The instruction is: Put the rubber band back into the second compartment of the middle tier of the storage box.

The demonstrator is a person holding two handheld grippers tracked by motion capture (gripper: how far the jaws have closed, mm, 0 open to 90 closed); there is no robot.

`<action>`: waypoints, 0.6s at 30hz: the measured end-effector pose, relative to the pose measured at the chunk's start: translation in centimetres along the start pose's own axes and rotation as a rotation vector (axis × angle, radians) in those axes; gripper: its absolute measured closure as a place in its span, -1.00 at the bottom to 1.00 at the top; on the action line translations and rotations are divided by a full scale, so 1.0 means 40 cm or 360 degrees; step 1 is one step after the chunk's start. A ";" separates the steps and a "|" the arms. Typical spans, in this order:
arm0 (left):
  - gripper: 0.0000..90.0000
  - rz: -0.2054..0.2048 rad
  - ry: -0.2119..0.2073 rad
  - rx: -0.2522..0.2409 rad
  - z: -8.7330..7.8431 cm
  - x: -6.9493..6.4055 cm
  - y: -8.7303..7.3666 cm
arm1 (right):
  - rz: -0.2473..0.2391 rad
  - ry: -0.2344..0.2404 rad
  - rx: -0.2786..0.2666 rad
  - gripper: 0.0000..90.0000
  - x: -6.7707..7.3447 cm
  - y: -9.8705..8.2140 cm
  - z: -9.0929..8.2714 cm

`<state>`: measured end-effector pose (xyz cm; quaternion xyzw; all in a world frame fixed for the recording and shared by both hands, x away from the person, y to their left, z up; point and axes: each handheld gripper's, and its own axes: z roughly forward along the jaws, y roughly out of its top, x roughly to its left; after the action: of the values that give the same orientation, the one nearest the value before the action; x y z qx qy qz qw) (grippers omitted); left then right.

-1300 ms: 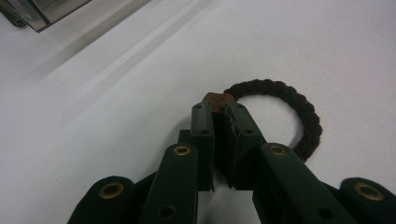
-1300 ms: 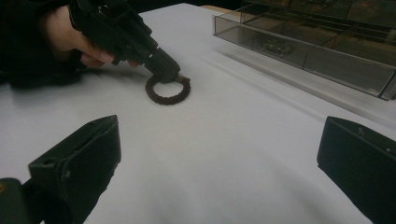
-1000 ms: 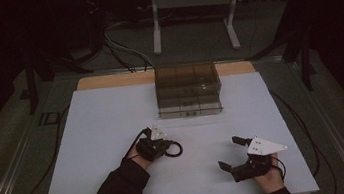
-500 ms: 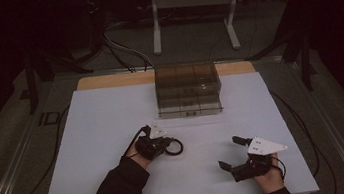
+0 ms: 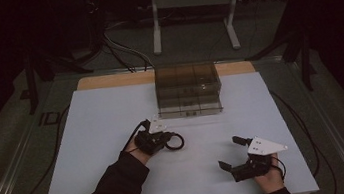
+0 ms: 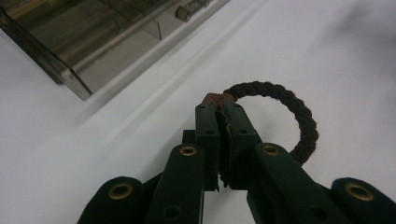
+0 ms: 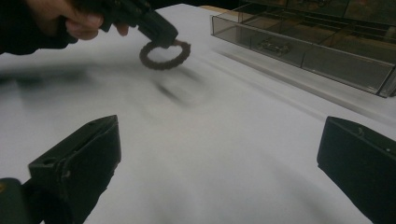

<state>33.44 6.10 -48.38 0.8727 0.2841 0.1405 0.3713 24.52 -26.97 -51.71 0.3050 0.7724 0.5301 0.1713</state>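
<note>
Your left tool (image 6: 219,109) was clenched on the brown joint of the braided ring (image 6: 299,116), lifted off the tabletop (image 5: 112,115) at frame centre. It looked light and floppy, so that stiffer joint suited. Your right tool (image 7: 219,154) gaped, holding nothing.

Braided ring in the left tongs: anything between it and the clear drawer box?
Nothing visible. The braided ring hangs pinched in the left tongs, with bare white table sheet up to the drawer box.
</note>
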 end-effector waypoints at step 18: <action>0.94 0.0005 -0.0024 -0.0047 0.006 0.012 0.053 | 0.0000 0.0002 0.0006 -1.00 -0.001 -0.001 0.000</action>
<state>34.76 5.05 -47.00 0.8687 0.2778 0.1388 0.3859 24.52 -27.02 -51.75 0.3049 0.7736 0.5287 0.1702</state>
